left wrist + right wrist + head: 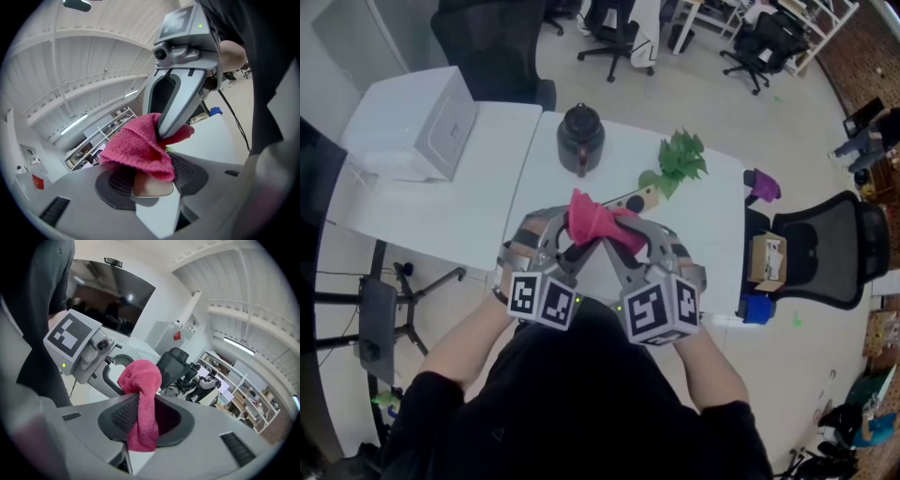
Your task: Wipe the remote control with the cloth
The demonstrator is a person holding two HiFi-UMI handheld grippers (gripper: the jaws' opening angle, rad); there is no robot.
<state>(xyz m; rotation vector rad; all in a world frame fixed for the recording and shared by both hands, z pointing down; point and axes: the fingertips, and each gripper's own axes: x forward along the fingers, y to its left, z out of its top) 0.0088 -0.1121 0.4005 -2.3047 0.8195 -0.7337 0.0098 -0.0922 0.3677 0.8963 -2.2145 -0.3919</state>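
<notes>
Both grippers are raised close to my body over the white table (712,234) and meet at a pink cloth (592,220). My left gripper (574,240) is shut on the beige remote control (152,186). The remote's near end shows between the jaws, and its far end (636,201) pokes out past the cloth. The cloth (136,145) is draped over the remote. My right gripper (611,236) is shut on the cloth (143,394), which hangs down between its jaws. The right gripper (169,131) presses the cloth from above. In the right gripper view the left gripper (117,384) sits just behind the cloth.
A dark round kettle (580,138) and a green leafy sprig (680,159) are on the table beyond the grippers. A white box (422,122) stands on the adjoining table at the left. A black office chair (825,248) is to the right.
</notes>
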